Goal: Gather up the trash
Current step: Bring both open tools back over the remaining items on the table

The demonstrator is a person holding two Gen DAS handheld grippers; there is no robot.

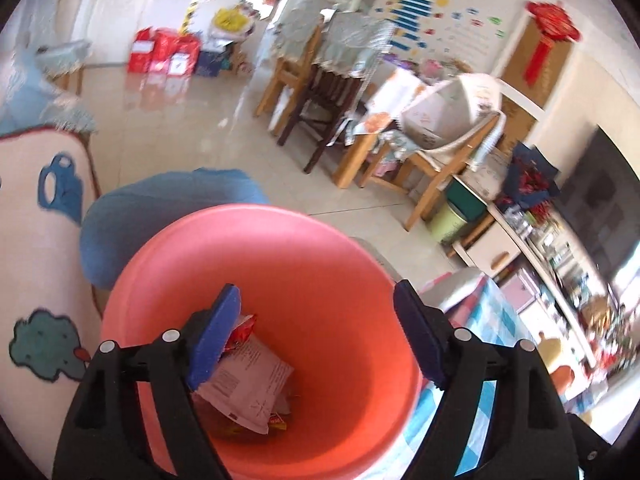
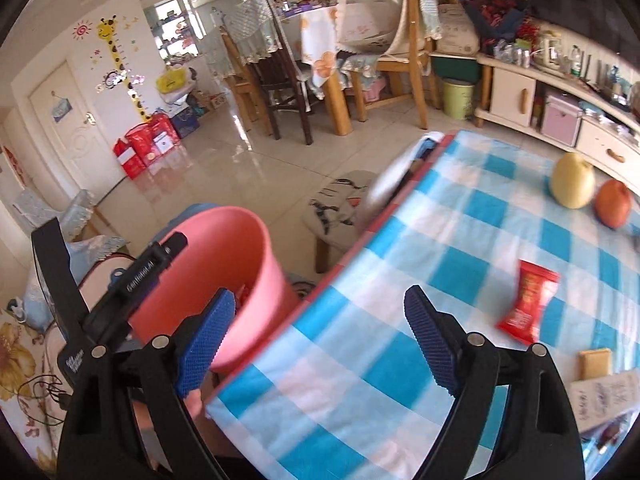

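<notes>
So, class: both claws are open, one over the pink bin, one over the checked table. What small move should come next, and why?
Probably move the right claw toward the red wrapper on the tablecloth. It is empty and open, the wrapper still lies there, and the bin already holds trash.

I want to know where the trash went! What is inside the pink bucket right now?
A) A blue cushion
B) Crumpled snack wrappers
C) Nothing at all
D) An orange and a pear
B: the left wrist view looks down into the pink bucket, where crumpled snack wrappers lie at the bottom, below the open left gripper.
</notes>
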